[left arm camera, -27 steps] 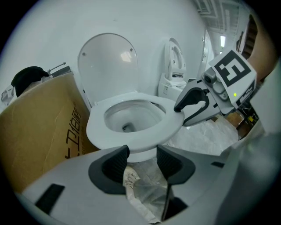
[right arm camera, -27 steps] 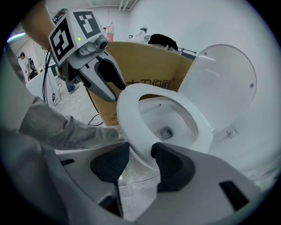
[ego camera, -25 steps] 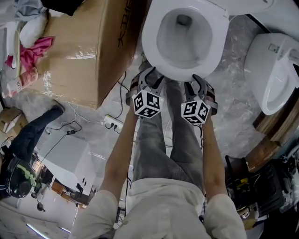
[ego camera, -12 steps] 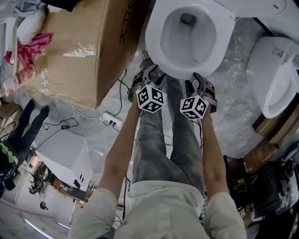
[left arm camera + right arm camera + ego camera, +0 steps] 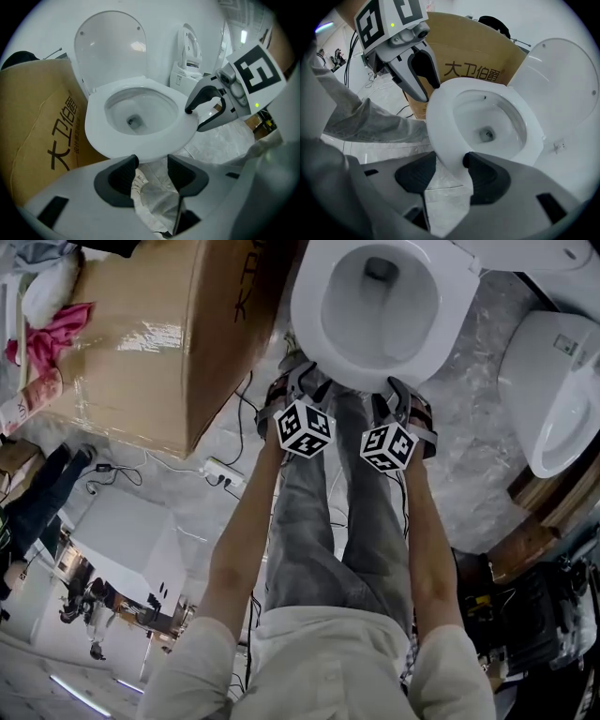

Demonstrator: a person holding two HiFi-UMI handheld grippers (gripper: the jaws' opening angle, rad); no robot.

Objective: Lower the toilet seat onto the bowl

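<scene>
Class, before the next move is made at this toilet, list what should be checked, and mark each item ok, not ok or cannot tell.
1. Toilet seat lies down on the bowl: ok.
2. Lid stands upright, out of the way: ok.
3. Left gripper open, nothing between its jaws: ok.
4. Right gripper jaws opening: ok.
5. Right gripper clear of the seat: not ok, the front rim is between its jaws.
6. Seat resting evenly along its back edge: cannot tell.
</scene>
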